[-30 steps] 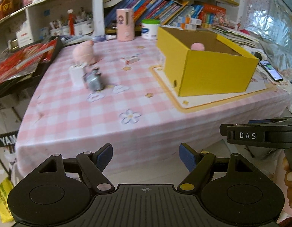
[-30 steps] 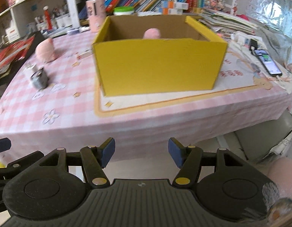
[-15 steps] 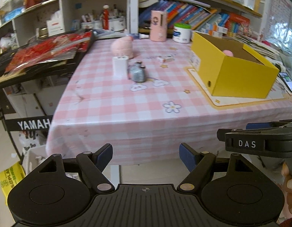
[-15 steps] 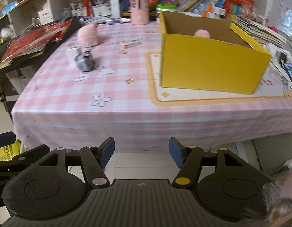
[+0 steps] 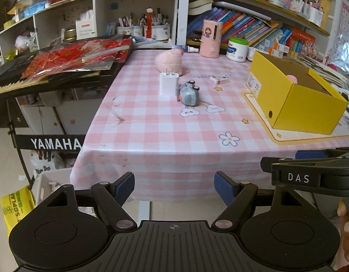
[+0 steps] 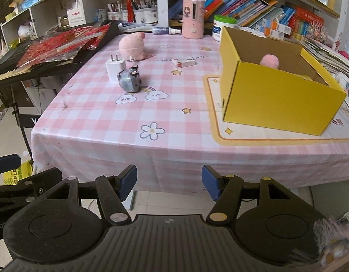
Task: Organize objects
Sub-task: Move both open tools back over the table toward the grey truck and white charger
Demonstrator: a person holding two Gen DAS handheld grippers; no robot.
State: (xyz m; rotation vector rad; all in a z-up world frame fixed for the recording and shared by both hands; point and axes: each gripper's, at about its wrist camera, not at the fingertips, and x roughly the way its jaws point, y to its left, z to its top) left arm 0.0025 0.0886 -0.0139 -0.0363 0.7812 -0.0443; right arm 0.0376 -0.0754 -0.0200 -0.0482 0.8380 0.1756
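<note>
The yellow box (image 6: 276, 104) sits open-topped near the table's (image 5: 165, 131) right edge, its long axis running from the near right toward the far left, with a pink ball (image 6: 269, 60) inside. Toward the far left corner stand a charger (image 6: 115, 69), prongs up, touching a grey toy (image 6: 129, 81), and a pink plush (image 6: 131, 48) behind. The left view alone shows the YAMAHA stand (image 5: 55, 144). Left gripper (image 5: 174, 187) and right gripper (image 6: 169, 183) hover off the near edge, jaws spread, empty.
</note>
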